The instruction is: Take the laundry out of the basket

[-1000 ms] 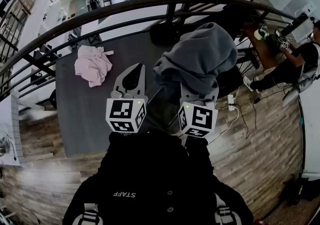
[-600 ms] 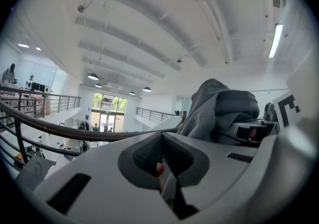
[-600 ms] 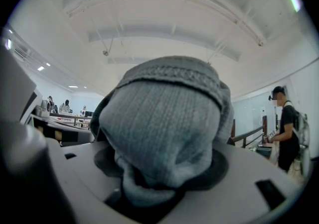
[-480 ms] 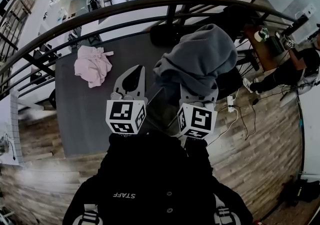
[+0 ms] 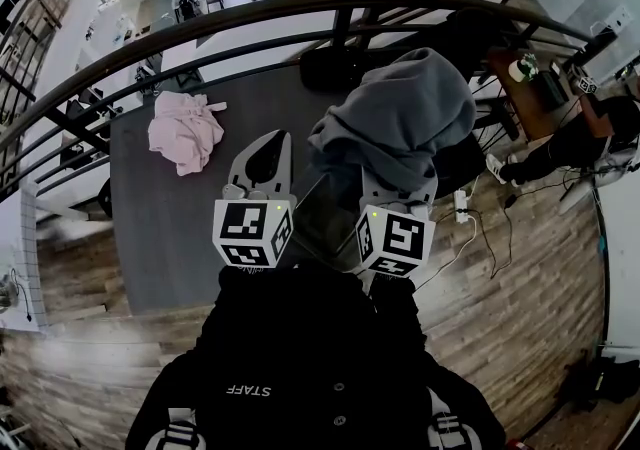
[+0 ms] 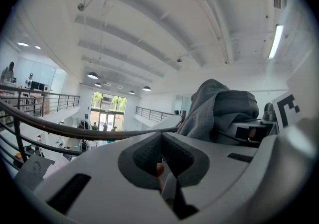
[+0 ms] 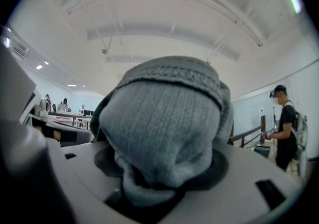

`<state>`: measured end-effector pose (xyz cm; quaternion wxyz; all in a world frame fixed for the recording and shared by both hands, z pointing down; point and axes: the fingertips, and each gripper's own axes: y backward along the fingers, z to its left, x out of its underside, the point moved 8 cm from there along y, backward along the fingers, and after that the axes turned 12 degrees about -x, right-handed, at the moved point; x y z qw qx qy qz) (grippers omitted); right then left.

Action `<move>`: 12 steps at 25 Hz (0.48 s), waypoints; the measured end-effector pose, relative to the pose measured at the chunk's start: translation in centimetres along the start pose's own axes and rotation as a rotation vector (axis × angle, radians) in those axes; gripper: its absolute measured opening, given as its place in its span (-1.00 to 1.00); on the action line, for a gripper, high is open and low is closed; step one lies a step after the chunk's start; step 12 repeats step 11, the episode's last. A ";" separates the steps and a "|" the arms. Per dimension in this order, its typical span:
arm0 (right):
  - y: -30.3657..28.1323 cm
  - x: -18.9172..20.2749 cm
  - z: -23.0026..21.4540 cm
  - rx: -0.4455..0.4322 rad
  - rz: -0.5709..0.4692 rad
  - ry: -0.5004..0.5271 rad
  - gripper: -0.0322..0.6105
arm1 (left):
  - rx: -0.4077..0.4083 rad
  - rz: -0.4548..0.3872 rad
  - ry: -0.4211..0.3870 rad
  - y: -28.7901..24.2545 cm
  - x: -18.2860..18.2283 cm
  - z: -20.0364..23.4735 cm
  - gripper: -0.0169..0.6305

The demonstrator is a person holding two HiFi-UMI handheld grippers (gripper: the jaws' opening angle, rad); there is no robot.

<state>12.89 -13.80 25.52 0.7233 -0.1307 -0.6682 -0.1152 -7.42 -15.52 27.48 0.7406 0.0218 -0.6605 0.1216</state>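
In the head view my right gripper [image 5: 397,176] is raised over the right side of the dark table and shut on a bunched grey knit garment [image 5: 395,113]. The cloth hangs over the jaws and hides the fingertips. The right gripper view is filled by the same grey garment [image 7: 164,118], squeezed between the jaws of my right gripper [image 7: 162,180]. My left gripper [image 5: 270,138] stands beside it, shut and holding nothing. Its jaws meet in the left gripper view [image 6: 162,166], with the grey garment [image 6: 219,108] to their right. A dark shape [image 5: 455,163] under the garment may be the basket.
A crumpled pink garment [image 5: 185,128] lies at the far left of the dark grey table [image 5: 170,228]. A curved black railing [image 5: 300,8] runs behind the table. A person [image 5: 590,133] sits at the right, and cables with a power strip [image 5: 462,203] lie on the wooden floor.
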 end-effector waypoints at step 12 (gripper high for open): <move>-0.4 -0.1 0.3 -0.001 0.004 0.009 0.04 | -0.005 -0.004 0.006 -0.1 -0.1 0.5 -0.94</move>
